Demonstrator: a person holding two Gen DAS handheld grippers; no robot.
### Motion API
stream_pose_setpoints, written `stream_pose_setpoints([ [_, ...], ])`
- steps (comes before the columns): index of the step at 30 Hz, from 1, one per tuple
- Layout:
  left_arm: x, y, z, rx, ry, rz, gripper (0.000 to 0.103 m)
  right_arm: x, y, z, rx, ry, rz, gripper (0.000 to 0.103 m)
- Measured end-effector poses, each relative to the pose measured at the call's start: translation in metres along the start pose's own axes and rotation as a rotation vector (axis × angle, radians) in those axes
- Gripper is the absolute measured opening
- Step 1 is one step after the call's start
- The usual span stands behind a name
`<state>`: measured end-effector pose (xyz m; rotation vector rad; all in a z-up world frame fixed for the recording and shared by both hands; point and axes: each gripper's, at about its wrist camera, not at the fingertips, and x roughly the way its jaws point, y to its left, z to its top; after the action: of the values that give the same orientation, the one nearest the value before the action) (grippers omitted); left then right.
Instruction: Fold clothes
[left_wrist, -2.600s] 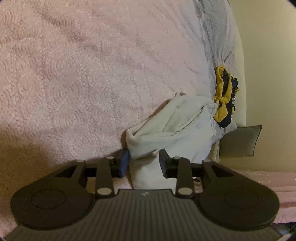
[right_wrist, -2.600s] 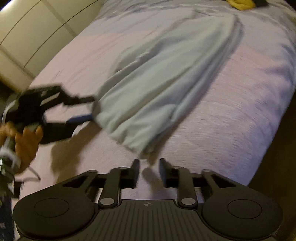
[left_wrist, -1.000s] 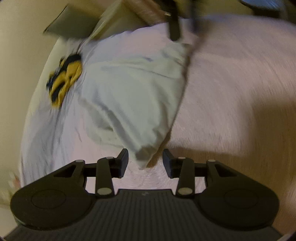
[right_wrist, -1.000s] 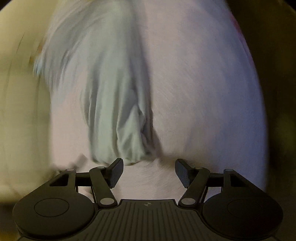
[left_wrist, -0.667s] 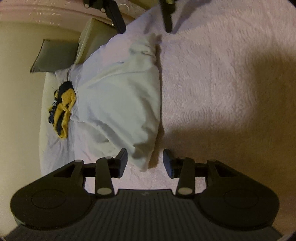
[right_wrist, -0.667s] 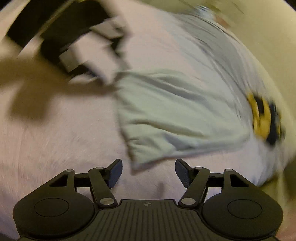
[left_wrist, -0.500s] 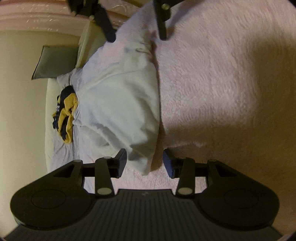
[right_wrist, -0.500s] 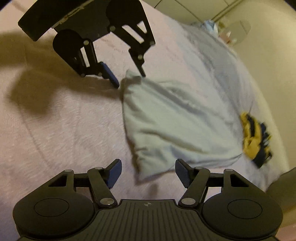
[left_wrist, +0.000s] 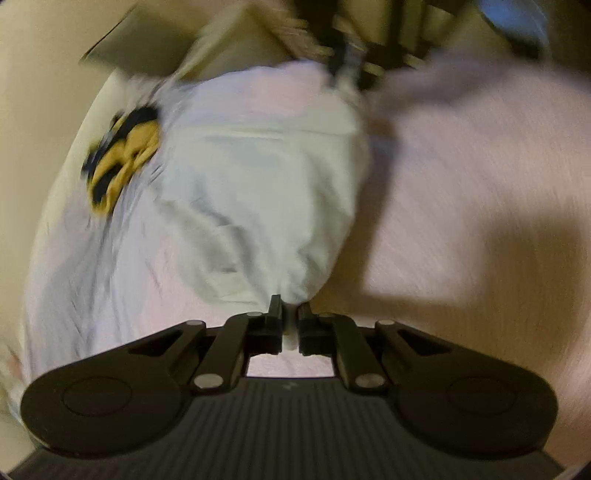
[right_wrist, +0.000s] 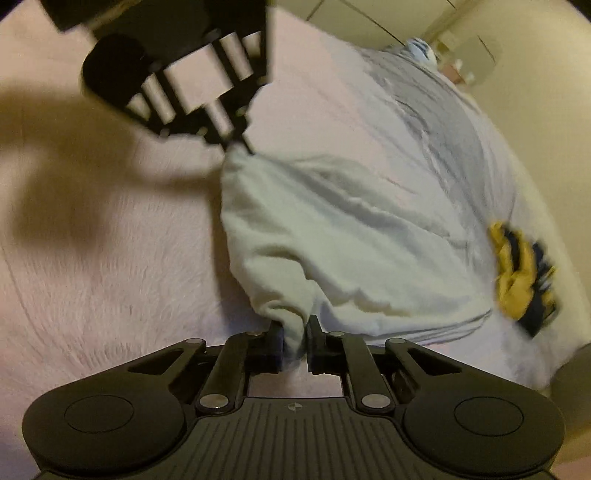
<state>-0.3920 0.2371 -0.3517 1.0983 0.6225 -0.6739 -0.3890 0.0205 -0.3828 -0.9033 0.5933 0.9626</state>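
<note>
I am looking along both tools at a pale white, rumpled cloth garment (right_wrist: 351, 236) that is lying on a pink quilted bedspread (right_wrist: 103, 266). My right gripper (right_wrist: 295, 338) is pinching one near corner of that garment: its two black fingers (right_wrist: 275, 343) are sitting close together with a bunched fold of white fabric squeezed between them. My left gripper (left_wrist: 290, 319) is doing the same at the opposite corner, its fingers nearly pressed together with a tuck of the white cloth (left_wrist: 266, 184) caught in the narrow gap. In the right wrist view I am seeing the left gripper (right_wrist: 242, 146) from outside, blurred, with its tips meeting the far corner of the garment and its shadow falling on the bedspread to the left. In the left wrist view the right gripper (left_wrist: 347, 79) is showing at the top, also blurred, touching the far end of the cloth. A crumpled yellow and dark navy piece of clothing (right_wrist: 524, 280) is lying just beyond the white garment, on a light grey sheet (right_wrist: 454, 125) near the edge of the bed. The same yellow and navy bundle (left_wrist: 122, 158) is appearing at the left of the left wrist view.
</note>
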Motion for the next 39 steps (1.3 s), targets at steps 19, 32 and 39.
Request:
stream_pose_setpoints([
  [19, 0.17, 0.279, 0.039, -1.278, 0.125, -0.195, 0.023, 0.118, -0.392, -0.039, 0.977, 0.124, 0.348, 0.018],
  [32, 0.186, 0.268, -0.016, -1.694, 0.085, -0.412, 0.038, 0.117, -0.362, -0.034, 1.065, 0.021, 0.559, 0.036],
  [39, 0.186, 0.263, -0.03, -1.764, 0.037, -0.452, 0.039, 0.086, -0.356, -0.028, 1.029, 0.02, 0.423, 0.026],
])
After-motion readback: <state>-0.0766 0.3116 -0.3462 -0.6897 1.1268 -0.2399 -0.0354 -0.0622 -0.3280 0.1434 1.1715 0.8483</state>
